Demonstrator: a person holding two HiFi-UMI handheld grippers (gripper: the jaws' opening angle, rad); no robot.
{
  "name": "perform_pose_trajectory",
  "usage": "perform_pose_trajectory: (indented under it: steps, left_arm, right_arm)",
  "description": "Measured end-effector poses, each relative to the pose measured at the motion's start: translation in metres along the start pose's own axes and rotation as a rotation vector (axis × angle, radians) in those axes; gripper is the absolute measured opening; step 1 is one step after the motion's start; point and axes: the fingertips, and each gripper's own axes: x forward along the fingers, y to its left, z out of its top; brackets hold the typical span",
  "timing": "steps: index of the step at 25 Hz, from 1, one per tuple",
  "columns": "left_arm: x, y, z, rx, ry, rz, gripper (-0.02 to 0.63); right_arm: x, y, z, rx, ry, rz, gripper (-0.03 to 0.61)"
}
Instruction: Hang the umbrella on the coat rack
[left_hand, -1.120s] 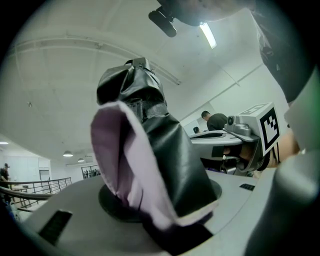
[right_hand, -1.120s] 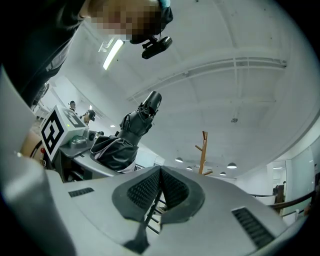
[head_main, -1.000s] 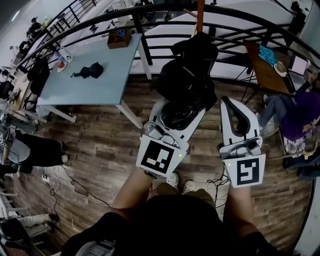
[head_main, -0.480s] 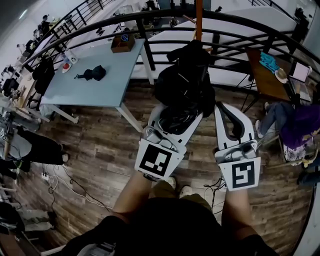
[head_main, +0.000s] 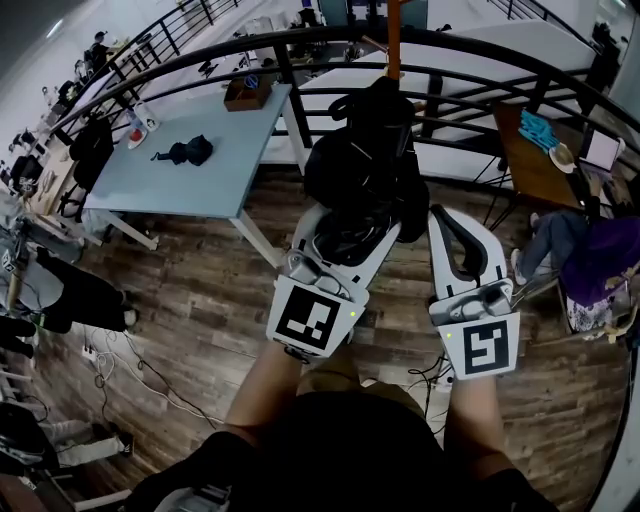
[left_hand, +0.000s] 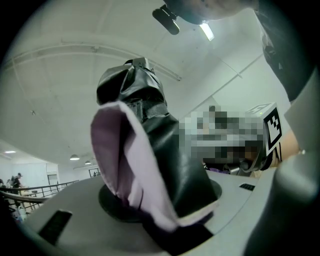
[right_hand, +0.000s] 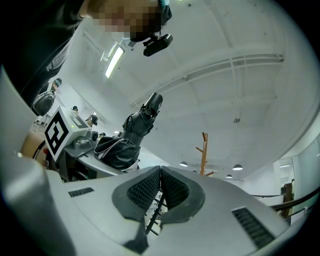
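Left gripper (head_main: 352, 228) clamps black umbrella (head_main: 365, 160); right gripper (head_main: 455, 222) jaws together; coded square markers (head_main: 313, 320).

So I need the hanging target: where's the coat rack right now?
Head view, top centre: the orange wooden coat rack stands straight ahead, just beyond the black umbrella, by the black railing.

This is an open-plan work floor, part office and part lab. A black metal railing (head_main: 200, 55) curves round a wood-plank floor (head_main: 190, 290). A pale blue bench (head_main: 210, 170) and a brown desk (head_main: 530, 155) with a laptop (head_main: 603, 150) stand along it. A person (head_main: 585, 240) sits nearby and loose cables (head_main: 150, 375) trail underfoot. A strip light (right_hand: 114, 59) hangs from the high white ceiling, and there is a wooden coat rack (right_hand: 203, 155).
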Motion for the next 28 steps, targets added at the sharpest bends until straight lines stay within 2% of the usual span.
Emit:
perform_pose_trajectory:
  steps: [8,12,18,28]
  left_arm:
    - [0.035,0.030,-0.018,0.022,-0.028,-0.023,0.222]
    - [0.058,0.058,-0.034,-0.003,-0.032,-0.033,0.222]
    - [0.094,0.092,-0.058,-0.020,-0.017,-0.047,0.224]
    - [0.137,0.130,-0.091,-0.010,0.058,-0.050,0.224]
  right_arm:
    - [0.039,-0.023,-0.027,-0.017,-0.010,-0.035,0.029]
    - [0.073,-0.039,-0.041,-0.027,-0.024,-0.062,0.030]
    - [0.112,-0.057,-0.067,-0.017,-0.002,-0.076,0.029]
    - [0.153,-0.081,-0.111,0.009,0.040,-0.070,0.031]
